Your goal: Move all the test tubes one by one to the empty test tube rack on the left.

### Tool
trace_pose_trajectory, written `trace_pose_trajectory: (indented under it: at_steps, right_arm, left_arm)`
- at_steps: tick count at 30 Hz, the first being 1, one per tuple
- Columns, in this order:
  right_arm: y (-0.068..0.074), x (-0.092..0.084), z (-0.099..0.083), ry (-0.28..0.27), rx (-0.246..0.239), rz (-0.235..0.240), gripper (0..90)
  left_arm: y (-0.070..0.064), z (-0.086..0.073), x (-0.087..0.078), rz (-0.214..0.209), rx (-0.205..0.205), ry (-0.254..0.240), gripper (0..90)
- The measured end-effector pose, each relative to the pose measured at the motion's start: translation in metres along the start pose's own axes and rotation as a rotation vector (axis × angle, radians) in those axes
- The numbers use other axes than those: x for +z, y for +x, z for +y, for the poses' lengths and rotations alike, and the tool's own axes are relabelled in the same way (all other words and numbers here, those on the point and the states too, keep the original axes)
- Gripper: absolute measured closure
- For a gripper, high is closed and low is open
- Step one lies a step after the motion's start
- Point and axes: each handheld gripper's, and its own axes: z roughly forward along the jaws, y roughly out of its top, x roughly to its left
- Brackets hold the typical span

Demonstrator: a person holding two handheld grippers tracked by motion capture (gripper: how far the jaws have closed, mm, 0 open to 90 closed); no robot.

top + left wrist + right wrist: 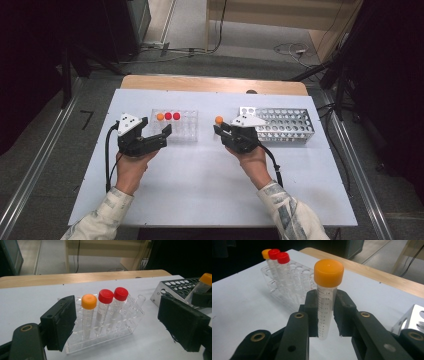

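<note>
1. Right now we see the right gripper (pixel 223 131) clenched on an orange-capped tube (pixel 326 295); in the right gripper view its two black pads press the clear, graduated barrel from both sides, below the cap, and the tube stands upright between them.
2. From the high view we place that held tube over the middle of the white table (pixel 210 175), in the gap between the two racks and nearer the table's far edge than its near one.
3. We cannot tell from any view whether the tube's tip touches the table.
4. Our left gripper (pixel 156 131) is released: its jaws stand wide apart with nothing between the pads, and they point toward the clear plastic rack (pixel 100 338).
5. That clear rack sits in the left half of the table, near the far edge, and we count three capped tubes upright in one row along its far side: an orange-capped one (pixel 88 312) at the left end, then two red-capped ones (pixel 105 306) just beside it, cap close to cap.
6. On the right half of the table, near the far edge, we see the metal rack (pixel 287 125) with its grid of round holes; the right gripper's grey plate overlaps the rack's left end in the high view.
7. Both hands rest low over the table, sleeves entering from its near edge.
</note>
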Motion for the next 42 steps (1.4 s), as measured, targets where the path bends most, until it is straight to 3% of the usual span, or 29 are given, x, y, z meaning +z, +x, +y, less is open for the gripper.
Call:
trace_pose_trajectory:
  at_steps: [8,16,23,29,35,42]
  right_arm:
    - [0.017,0.009,-0.005,0.019,-0.017,0.044,71.8]
    - [0.037,0.021,-0.010,0.042,-0.040,0.093,71.8]
    - [0.059,0.029,-0.011,0.050,-0.057,0.142,71.8]
    - [0.072,0.033,-0.011,0.057,-0.080,0.168,71.7]
    - [0.077,0.033,-0.011,0.055,-0.086,0.182,71.8]
    - [0.077,0.032,-0.010,0.049,-0.090,0.188,71.8]
  left_arm:
    - [-0.011,0.001,-0.002,-0.037,0.020,-0.001,16.2]
    - [-0.031,0.001,-0.005,-0.126,0.061,0.010,20.6]
    - [-0.042,-0.005,0.000,-0.198,0.104,0.055,32.9]
    - [-0.044,-0.008,0.002,-0.230,0.120,0.067,46.2]
    - [-0.044,-0.010,0.004,-0.244,0.137,0.088,58.3]
    - [-0.045,-0.011,0.005,-0.250,0.148,0.095,66.1]
